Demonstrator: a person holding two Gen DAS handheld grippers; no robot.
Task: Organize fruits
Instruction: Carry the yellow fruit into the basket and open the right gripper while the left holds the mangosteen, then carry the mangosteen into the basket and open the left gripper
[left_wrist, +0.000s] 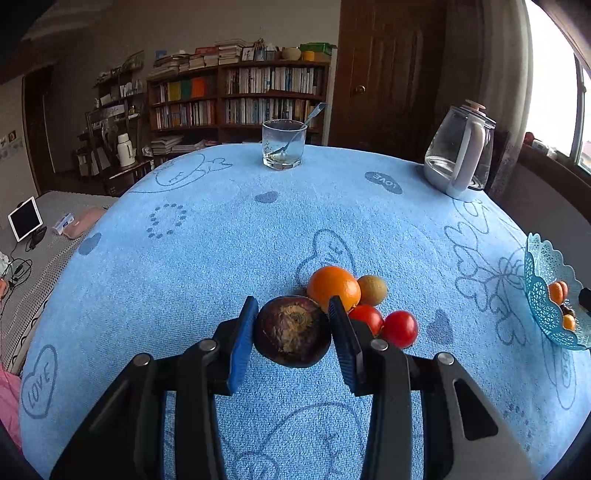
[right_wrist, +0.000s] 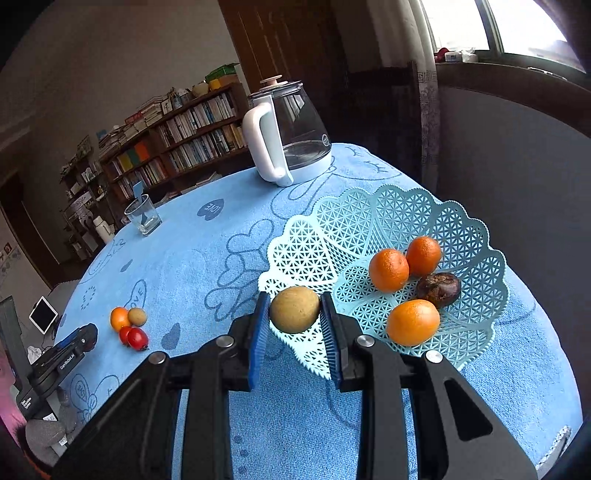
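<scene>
Blue-padded jaws of the left gripper (left_wrist: 293, 325) flank a dark mangosteen (left_wrist: 291, 332) at lower centre, both pads touching or nearly so, its scarred end facing the lens. Close evenly on its round middle before lifting; orange (left_wrist: 333, 288) and tomatoes (left_wrist: 384, 325) crowd just beyond.

Right gripper (right_wrist: 294, 314), jaws part-closed on a brown kiwi (right_wrist: 294, 309), hovers at the basket (right_wrist: 406, 210) rim, its long axis across the frame. Carry it further in before releasing.
</scene>
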